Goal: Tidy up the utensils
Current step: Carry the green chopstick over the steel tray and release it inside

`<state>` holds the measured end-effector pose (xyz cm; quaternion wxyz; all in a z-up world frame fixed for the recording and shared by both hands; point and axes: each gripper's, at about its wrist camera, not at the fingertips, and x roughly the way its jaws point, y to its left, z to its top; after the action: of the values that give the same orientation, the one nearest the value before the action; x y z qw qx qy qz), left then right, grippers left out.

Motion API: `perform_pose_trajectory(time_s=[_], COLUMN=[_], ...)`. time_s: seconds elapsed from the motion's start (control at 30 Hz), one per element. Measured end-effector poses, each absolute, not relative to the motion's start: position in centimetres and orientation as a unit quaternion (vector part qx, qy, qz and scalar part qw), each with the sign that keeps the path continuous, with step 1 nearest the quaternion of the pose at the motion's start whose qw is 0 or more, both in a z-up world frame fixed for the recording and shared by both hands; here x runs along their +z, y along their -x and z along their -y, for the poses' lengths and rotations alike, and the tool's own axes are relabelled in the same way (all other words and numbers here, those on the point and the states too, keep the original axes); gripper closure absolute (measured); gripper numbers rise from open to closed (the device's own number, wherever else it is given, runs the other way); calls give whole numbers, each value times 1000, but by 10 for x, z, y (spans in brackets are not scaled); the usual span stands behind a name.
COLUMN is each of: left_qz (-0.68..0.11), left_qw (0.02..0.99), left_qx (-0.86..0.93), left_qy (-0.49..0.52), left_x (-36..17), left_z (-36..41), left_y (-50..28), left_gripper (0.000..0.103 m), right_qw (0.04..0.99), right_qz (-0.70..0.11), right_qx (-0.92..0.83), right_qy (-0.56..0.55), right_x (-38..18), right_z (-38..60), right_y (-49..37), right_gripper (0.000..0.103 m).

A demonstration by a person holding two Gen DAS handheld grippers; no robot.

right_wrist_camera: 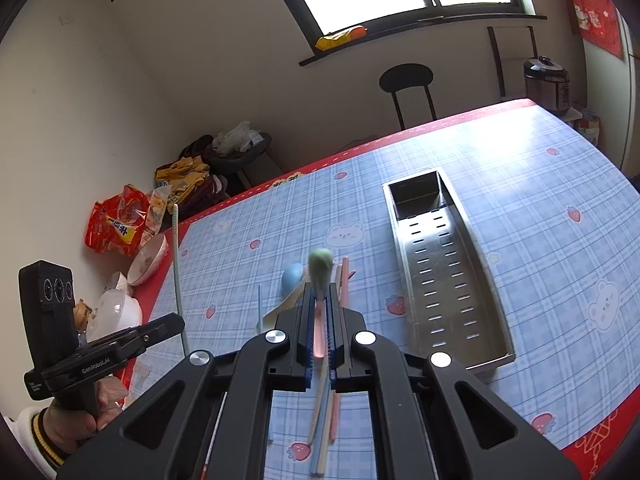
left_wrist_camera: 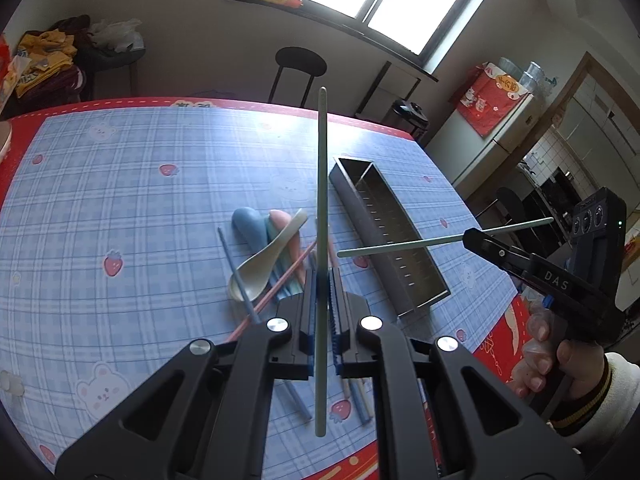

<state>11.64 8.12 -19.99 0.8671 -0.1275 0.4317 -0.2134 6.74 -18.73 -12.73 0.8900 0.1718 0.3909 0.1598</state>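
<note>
While sitting above the pile, a green chopstick (left_wrist_camera: 321, 216) is standing near upright, clamped in the left gripper (left_wrist_camera: 321, 280). R gripper (right_wrist_camera: 319, 300) is pinching another green chopstick (right_wrist_camera: 320, 270), lying level toward the steel tray (right_wrist_camera: 444, 272), w/ nothing showing inside.

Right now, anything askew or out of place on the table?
Yes. The spoons and chopsticks lie crossed in a loose heap beside the metal tray, which looks empty. Each gripper is shut on one green chopstick, pointing different ways.

A home dining room: plaid tablecloth (right_wrist_camera: 520, 184), rice cooker (right_wrist_camera: 547, 80), fridge (left_wrist_camera: 496, 128), adjoining kitchen.
</note>
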Motion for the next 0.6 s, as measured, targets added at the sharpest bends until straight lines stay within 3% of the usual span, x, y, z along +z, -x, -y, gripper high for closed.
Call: perform_pose_trajectory(time_s=[0.6], left_qz=[-407], left_qw=[870], left_qx=[-254], left_qy=[113], left_x=[-164], left_z=[25], left_y=[-166], left_gripper=[93], right_qw=[910], right_qz=[-348], right_qx=[147], right_qy=[-172], right_x=[-115], right_z=[277], right_y=[-127], right_gripper=[97])
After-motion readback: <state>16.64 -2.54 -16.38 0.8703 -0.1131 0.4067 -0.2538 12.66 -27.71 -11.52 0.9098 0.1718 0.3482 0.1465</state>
